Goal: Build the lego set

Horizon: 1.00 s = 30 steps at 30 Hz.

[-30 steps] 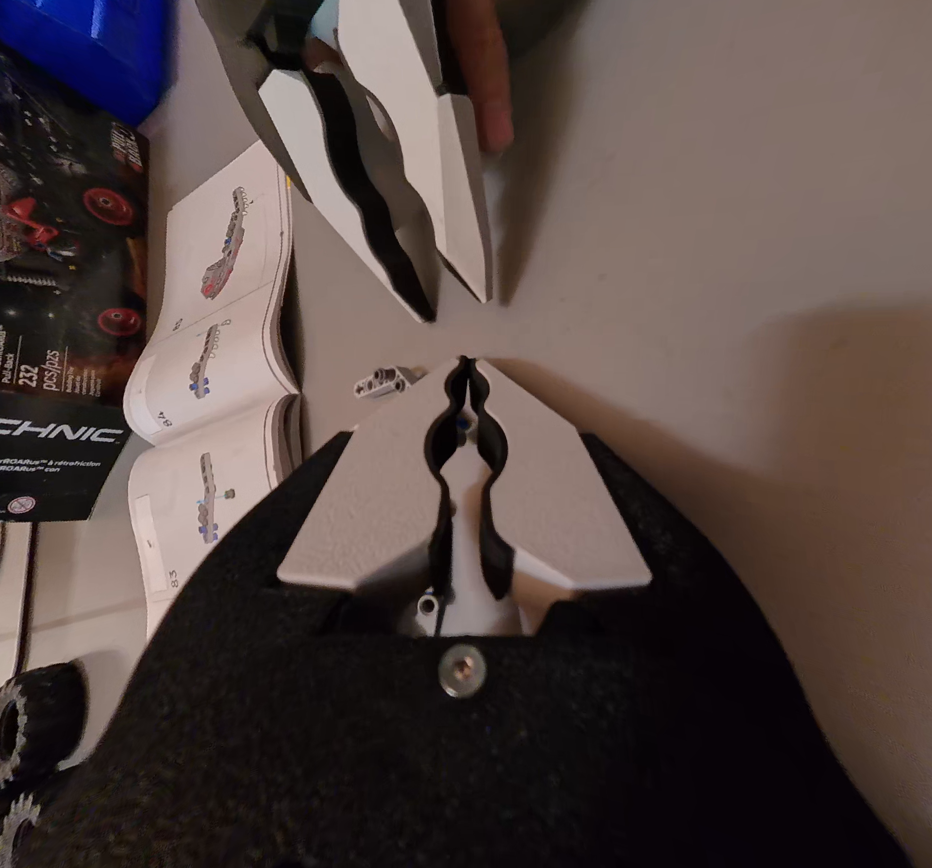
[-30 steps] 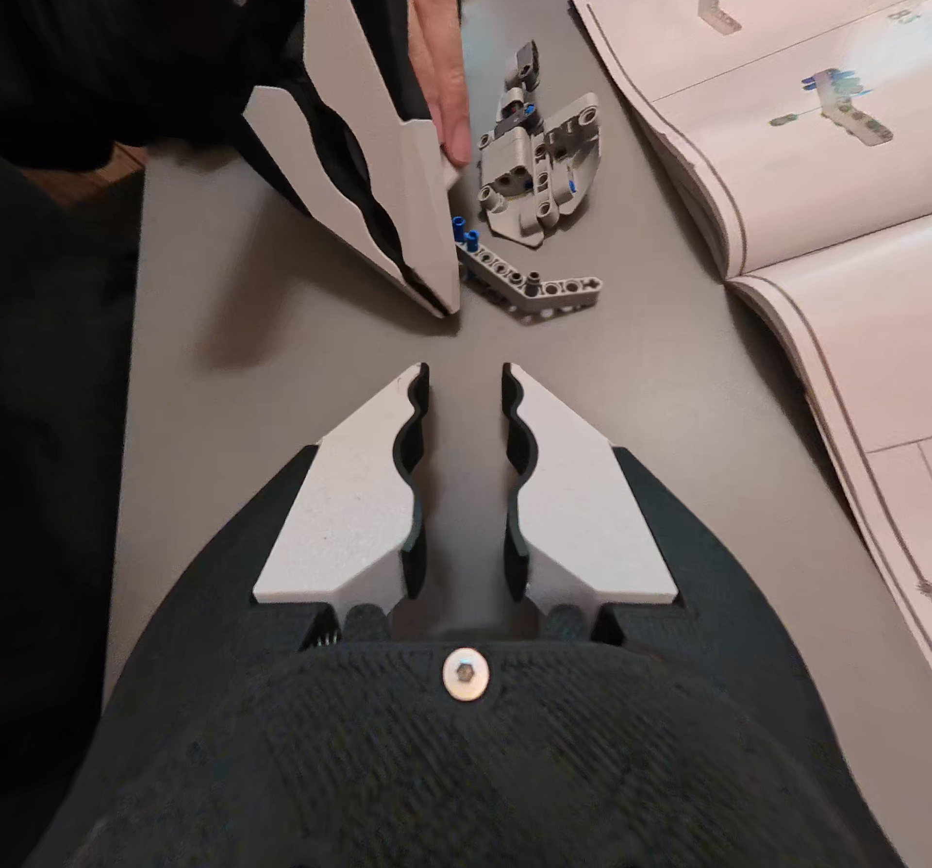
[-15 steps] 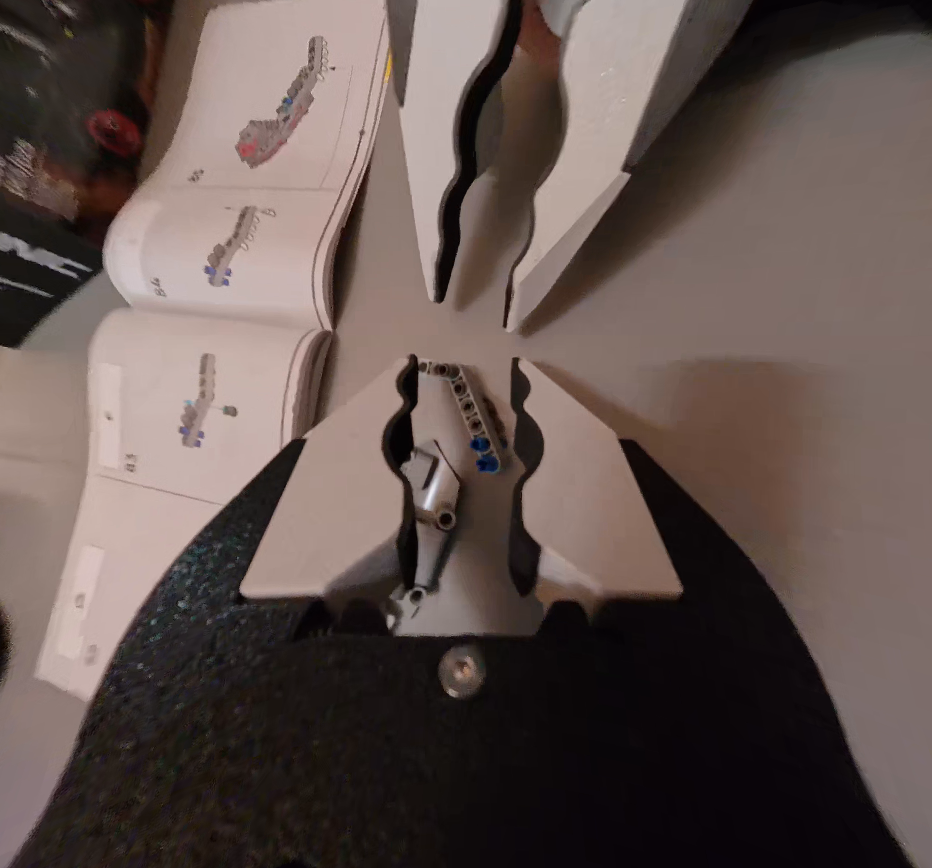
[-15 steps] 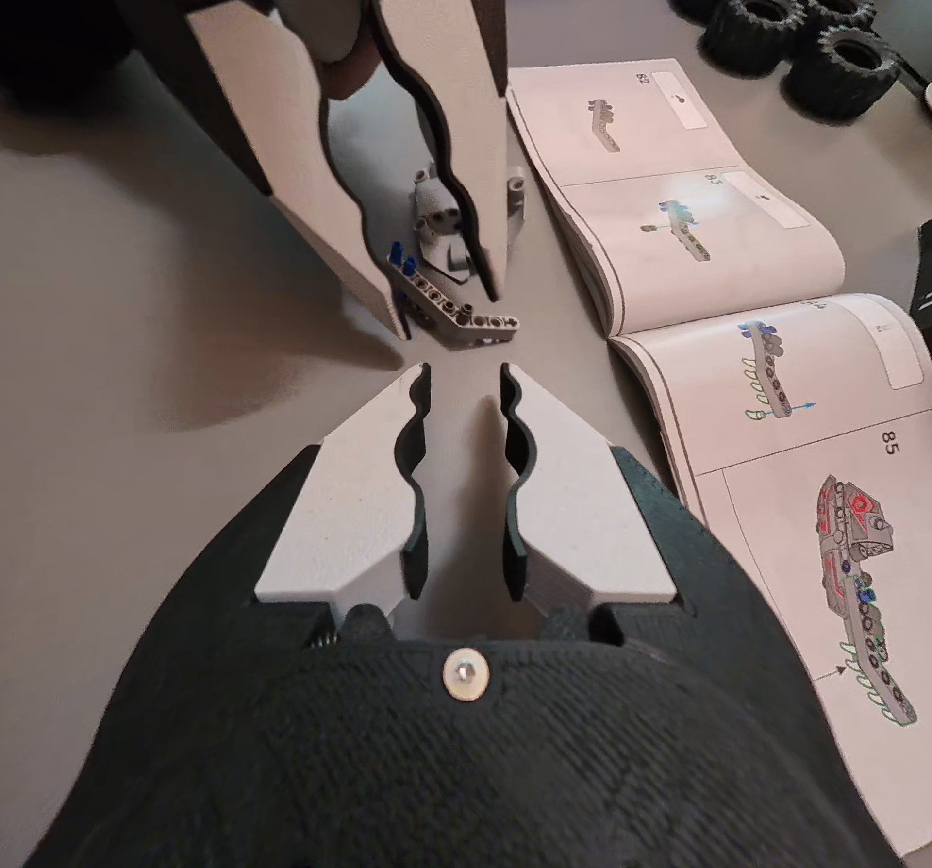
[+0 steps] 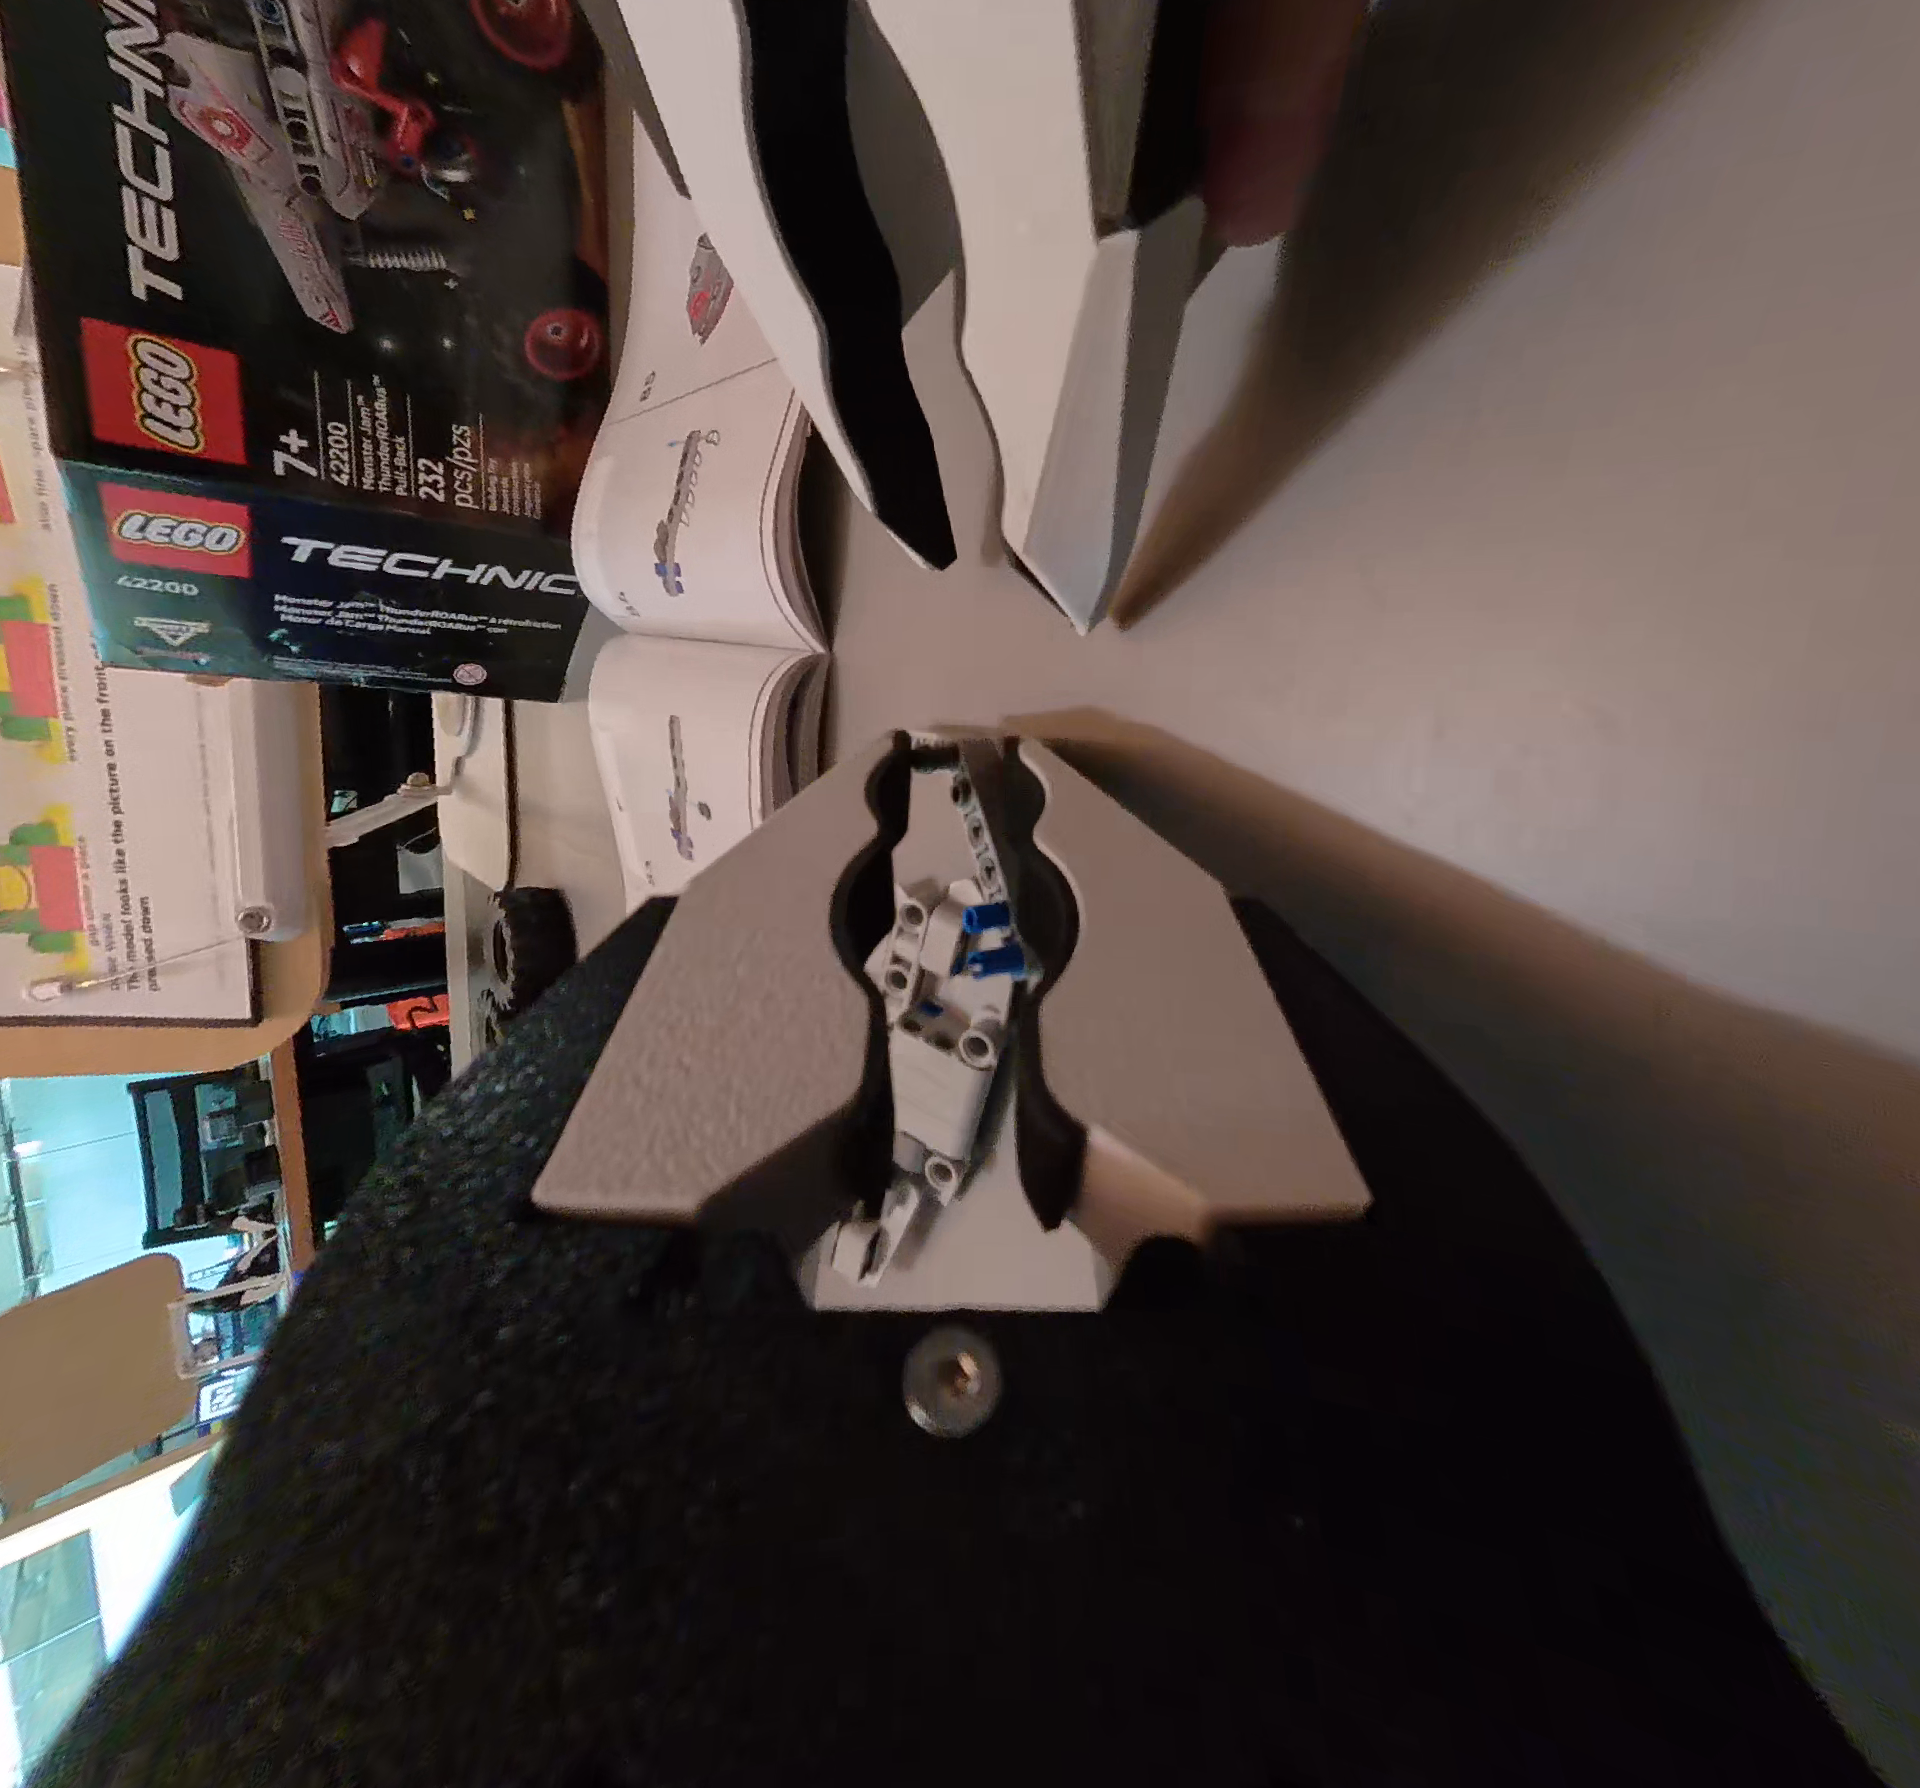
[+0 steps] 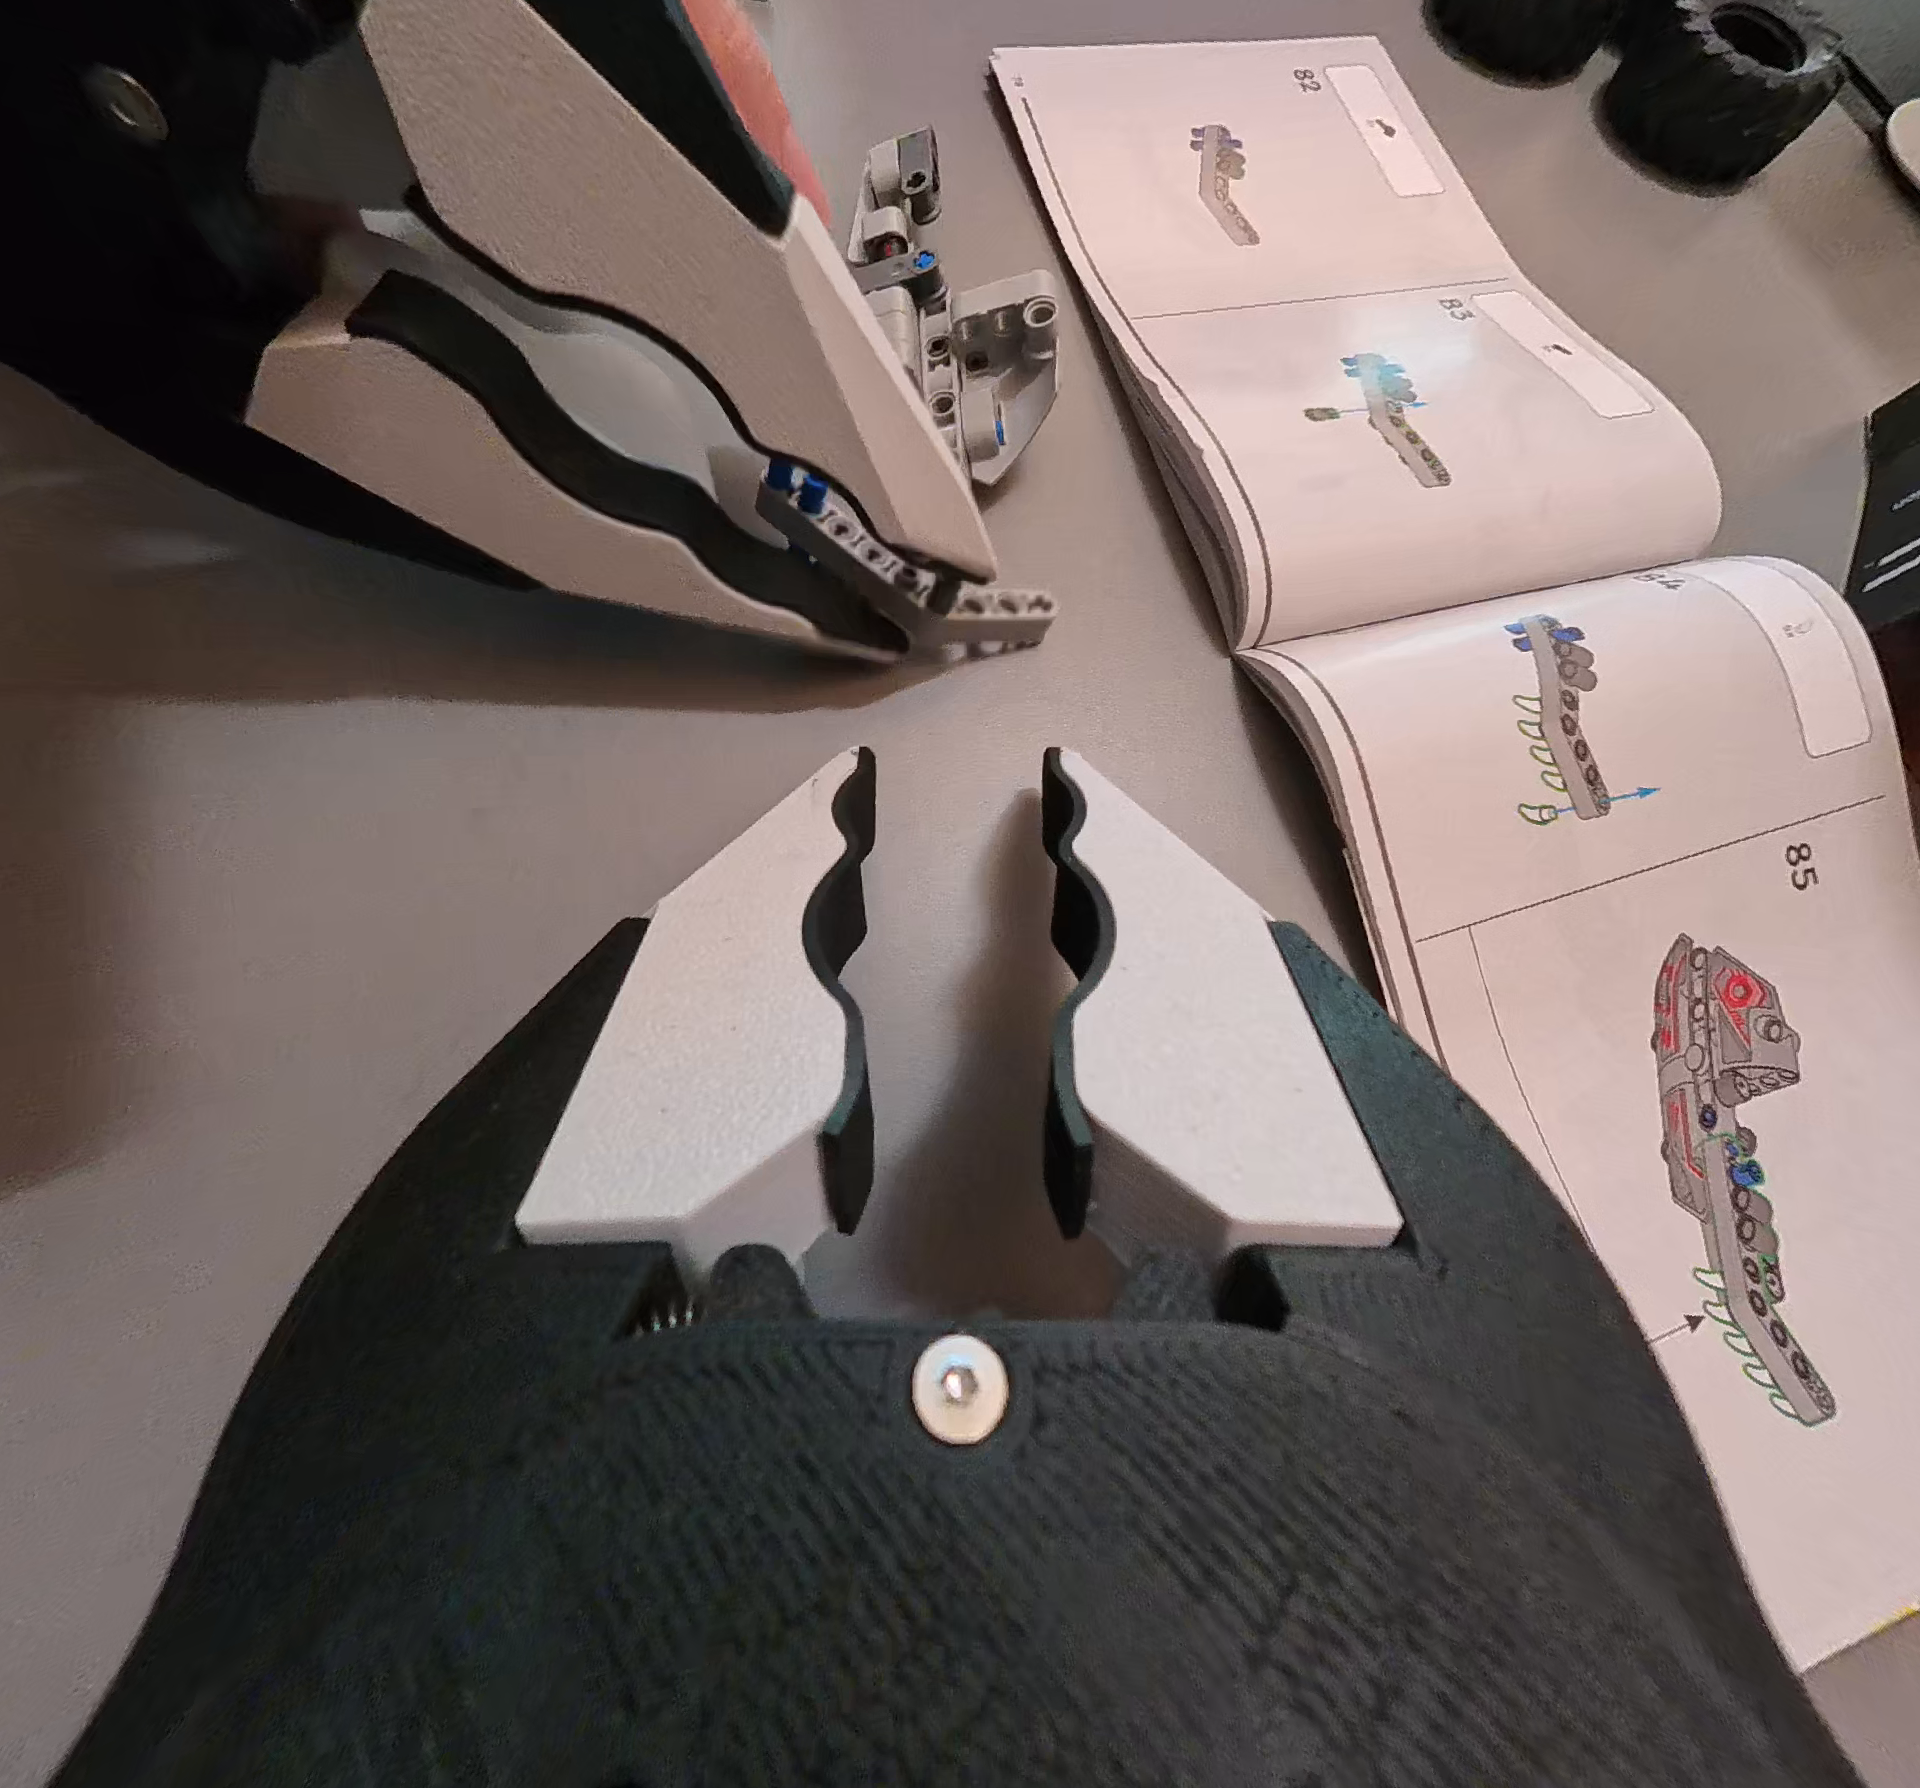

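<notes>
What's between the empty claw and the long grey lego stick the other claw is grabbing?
Nothing: only bare grey table between the right claw and the grey beam, seen in the right wrist view.

Past the far edge of the grey table [image 5: 1558, 595] stands a brown board [image 5: 281, 1011] carrying a white printed sheet [image 5: 135, 803] with coloured brick pictures.

— Where's the beam [image 6: 902, 583]?
— Right wrist view, left of centre, on the table [image 6: 312, 855] between the left gripper [image 6: 914, 611] tips; the right gripper [image 6: 958, 767] sits below.
— And the assembly [image 6: 961, 341]?
— Just above, behind the gripper. The booklet [image 6: 1455, 533] lies right; the tyres [image 6: 1631, 3] are upper right.
</notes>
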Motion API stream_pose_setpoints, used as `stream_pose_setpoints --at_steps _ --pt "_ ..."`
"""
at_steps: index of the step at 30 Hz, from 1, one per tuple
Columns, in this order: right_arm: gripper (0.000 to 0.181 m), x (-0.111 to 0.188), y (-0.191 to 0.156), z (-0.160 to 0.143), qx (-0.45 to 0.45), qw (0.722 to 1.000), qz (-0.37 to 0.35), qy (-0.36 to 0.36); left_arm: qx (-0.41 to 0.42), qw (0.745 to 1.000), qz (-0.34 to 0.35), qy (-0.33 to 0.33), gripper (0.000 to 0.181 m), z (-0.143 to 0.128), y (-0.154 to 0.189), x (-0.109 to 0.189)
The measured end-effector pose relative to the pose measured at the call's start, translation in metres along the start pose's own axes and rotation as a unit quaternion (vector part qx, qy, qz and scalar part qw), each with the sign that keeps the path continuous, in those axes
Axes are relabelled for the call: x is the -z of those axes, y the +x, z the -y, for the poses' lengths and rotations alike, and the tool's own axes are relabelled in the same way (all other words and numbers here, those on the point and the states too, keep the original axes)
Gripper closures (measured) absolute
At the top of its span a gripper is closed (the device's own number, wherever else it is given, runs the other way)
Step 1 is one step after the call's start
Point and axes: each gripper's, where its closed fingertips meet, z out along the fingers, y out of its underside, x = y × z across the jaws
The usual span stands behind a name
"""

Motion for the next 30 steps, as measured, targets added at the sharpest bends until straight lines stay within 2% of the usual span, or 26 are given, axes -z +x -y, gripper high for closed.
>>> stream_pose_setpoints --at_steps 1,4,7,10,13,16,18,21,30 --pt "0.150 0.000 0.000 -0.001 0.001 1.000 0.000 -0.002 0.001 1.000 0.001 0.002 0.167 0.000 0.000 0.000" --pt "0.149 0.000 -0.001 -0.003 0.023 1.000 -0.004 -0.006 0.013 1.000 0.002 0.024 0.168 0.003 -0.005 0.003" --pt "0.139 0.001 0.006 0.000 0.086 0.996 -0.037 0.010 0.050 0.993 -0.039 0.096 0.168 0.010 -0.008 0.012" --pt "0.137 0.005 0.003 0.019 0.172 0.981 -0.062 0.067 0.107 0.967 -0.129 0.192 0.168 0.018 -0.002 0.024" --pt "0.139 0.011 -0.014 0.039 0.244 0.959 -0.062 0.130 0.142 0.937 -0.191 0.255 0.168 0.017 -0.002 0.032" --pt "0.144 0.005 -0.014 0.034 0.284 0.950 -0.080 0.101 0.146 0.919 -0.225 0.287 0.168 0.016 -0.002 0.040" --pt "0.147 0.001 -0.011 0.029 0.300 0.946 -0.092 0.078 0.138 0.918 -0.226 0.294 0.168 0.015 -0.003 0.041" --pt "0.169 0.001 -0.022 0.037 0.300 0.946 -0.071 0.100 0.126 0.921 -0.227 0.292 0.168 0.013 0.001 0.040" --pt "0.175 -0.006 -0.023 0.027 0.276 0.957 -0.059 0.072 0.102 0.944 -0.179 0.257 0.165 0.007 0.006 0.031"
